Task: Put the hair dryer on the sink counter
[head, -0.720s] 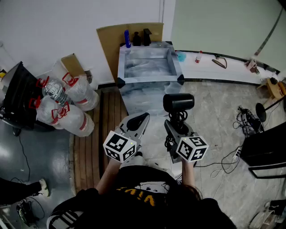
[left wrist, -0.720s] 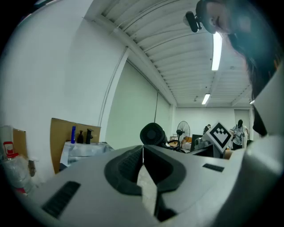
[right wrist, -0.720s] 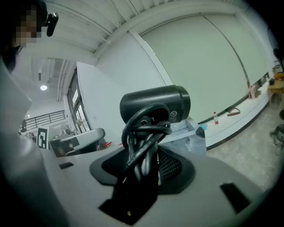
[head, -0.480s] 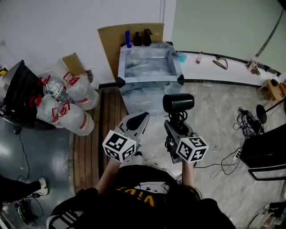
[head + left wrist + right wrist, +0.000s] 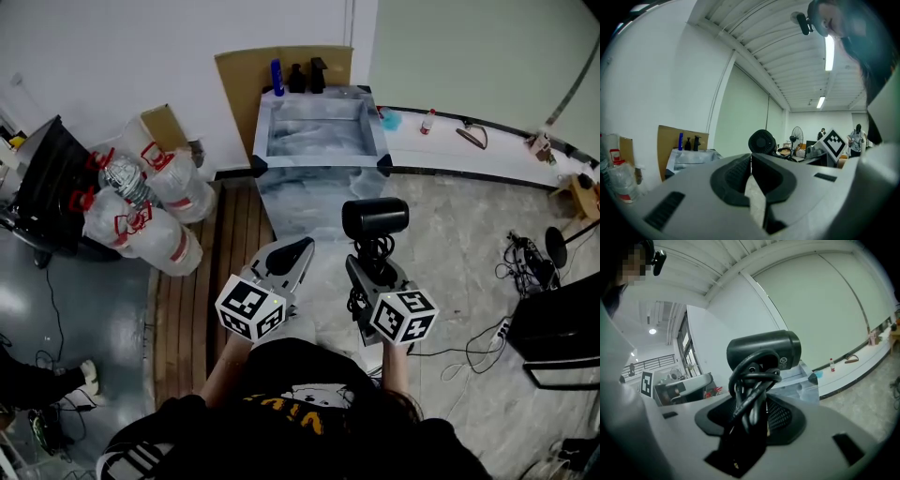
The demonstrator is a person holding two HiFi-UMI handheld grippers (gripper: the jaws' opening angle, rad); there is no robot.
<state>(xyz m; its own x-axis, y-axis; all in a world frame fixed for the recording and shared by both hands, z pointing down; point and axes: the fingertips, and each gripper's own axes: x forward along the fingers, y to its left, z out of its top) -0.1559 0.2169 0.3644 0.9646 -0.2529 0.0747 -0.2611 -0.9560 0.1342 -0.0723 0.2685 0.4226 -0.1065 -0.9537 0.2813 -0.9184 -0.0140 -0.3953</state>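
A black hair dryer [image 5: 374,217] with its cord wound round the handle stands upright in my right gripper [image 5: 371,264], whose jaws are shut on the handle and cord. In the right gripper view the hair dryer [image 5: 764,351] fills the middle, its barrel above the jaws. My left gripper [image 5: 291,255] is held beside it, shut and holding nothing; its jaws meet in the left gripper view [image 5: 751,164]. The marbled grey sink counter [image 5: 317,167] with its basin lies ahead, beyond both grippers.
Three dark bottles [image 5: 298,77] stand at the counter's back edge against a cardboard sheet [image 5: 246,89]. Bagged plastic bottles [image 5: 141,202] lie on the left by a black case [image 5: 42,187]. A white ledge [image 5: 487,155] with small items runs on the right; cables [image 5: 525,258] lie on the floor.
The view has shifted slightly, so the counter and bags sit a little lower and further right. Both grippers and the hair dryer keep the same pose.
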